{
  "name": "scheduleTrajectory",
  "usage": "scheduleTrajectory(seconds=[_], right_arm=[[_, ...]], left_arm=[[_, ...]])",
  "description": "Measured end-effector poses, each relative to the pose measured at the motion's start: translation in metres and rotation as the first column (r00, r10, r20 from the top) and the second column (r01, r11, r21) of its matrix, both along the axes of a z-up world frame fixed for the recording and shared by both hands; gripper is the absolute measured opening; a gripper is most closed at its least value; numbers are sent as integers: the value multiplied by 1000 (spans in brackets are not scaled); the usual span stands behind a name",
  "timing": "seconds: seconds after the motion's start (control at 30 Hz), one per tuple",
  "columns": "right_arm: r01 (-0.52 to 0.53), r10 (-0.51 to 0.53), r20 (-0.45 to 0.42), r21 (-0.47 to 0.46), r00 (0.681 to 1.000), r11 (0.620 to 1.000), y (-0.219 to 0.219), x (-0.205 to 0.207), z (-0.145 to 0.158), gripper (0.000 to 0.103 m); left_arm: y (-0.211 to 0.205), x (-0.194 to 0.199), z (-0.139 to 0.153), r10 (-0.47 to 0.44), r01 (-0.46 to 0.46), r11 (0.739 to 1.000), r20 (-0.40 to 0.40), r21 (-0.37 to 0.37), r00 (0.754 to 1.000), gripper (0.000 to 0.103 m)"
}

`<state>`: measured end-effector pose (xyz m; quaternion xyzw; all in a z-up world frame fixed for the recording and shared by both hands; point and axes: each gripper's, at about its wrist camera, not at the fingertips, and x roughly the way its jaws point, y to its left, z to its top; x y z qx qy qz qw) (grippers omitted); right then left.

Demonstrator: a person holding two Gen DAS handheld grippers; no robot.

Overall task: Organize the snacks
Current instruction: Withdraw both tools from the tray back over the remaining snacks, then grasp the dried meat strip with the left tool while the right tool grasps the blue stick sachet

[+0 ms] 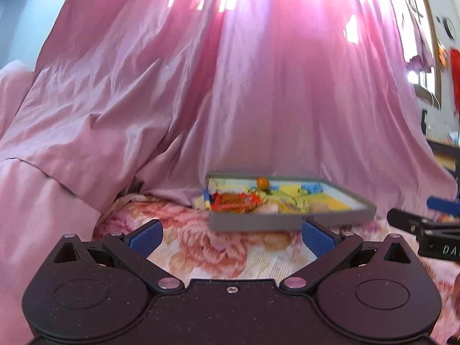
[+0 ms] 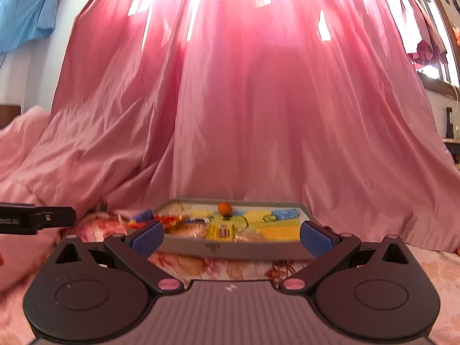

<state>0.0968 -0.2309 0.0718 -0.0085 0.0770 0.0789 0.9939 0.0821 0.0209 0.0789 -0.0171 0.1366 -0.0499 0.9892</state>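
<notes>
Holding my left gripper (image 1: pixel 231 237) with fingers spread wide and empty over the floral bedspread (image 1: pixel 201 247). Grey tray (image 2: pixel 230 248) of mixed snacks (image 2: pixel 221 227) lies on the bed ahead, by the pink curtain (image 2: pixel 244 115). My right gripper (image 2: pixel 231 237) fingers are likewise fully apart, empty.

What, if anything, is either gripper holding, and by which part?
Nothing is held. The left gripper and right gripper both stand wide open, short of the grey snack tray.
</notes>
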Motion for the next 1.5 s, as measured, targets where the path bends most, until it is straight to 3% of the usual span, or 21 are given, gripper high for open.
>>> scheduleTrajectory(seconds=[0.23, 0.5, 0.77, 1.1, 1.37, 1.5], right_arm=[[-5, 4, -9, -98, 1000, 995, 9, -23, -22, 103], [-1, -16, -135, -125, 991, 992, 17, -34, -50, 103], [-7, -37, -277, -156, 960, 988, 24, -33, -76, 103], [-2, -57, -365, -159, 929, 987, 23, -25, -93, 103], [-3, -64, -407, -162, 911, 987, 24, -16, -101, 103], [-7, -66, -418, -170, 906, 985, 26, -14, -104, 103]], left_arm=[[7, -16, -30, -10, 11, 1000, -74, 16, 997, 102], [7, -23, -61, -32, 38, 999, -190, 24, 981, 102], [7, -15, -81, -42, 51, 998, -281, 22, 959, 102], [9, -2, -101, -59, 58, 998, -346, -13, 936, 102], [11, 4, -107, -59, 57, 998, -350, -17, 935, 102], [11, 8, -109, -37, 48, 999, -337, 24, 941, 102]])
